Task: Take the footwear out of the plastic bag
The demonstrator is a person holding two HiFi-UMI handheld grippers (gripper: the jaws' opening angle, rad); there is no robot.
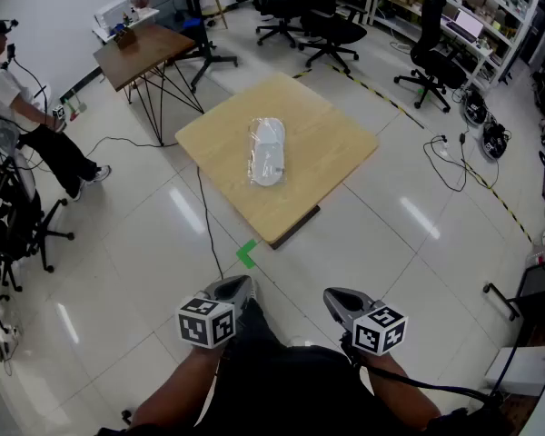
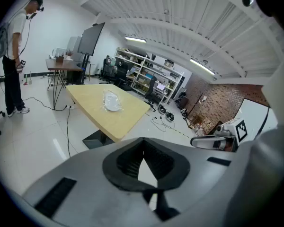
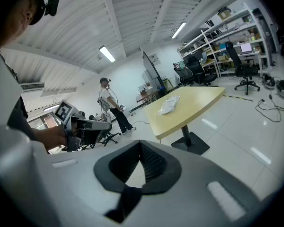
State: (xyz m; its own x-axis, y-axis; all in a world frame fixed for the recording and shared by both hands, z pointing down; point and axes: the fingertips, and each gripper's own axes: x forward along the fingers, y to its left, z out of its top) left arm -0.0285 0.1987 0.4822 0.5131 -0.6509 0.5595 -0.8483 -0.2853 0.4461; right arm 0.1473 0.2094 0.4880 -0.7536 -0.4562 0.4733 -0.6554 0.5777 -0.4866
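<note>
My left tool and right tool, both closed and empty, hang well short of the counter, where the footwear in its plastic bag lies centred, lengthwise away from me, slightly nearer the left.

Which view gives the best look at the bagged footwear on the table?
Head view. It looks down on the plastic bag in the middle of the table, white footwear showing through. Both gripper views catch the bag only at a low slant, small and far off: a pale patch, contents unreadable.
</note>
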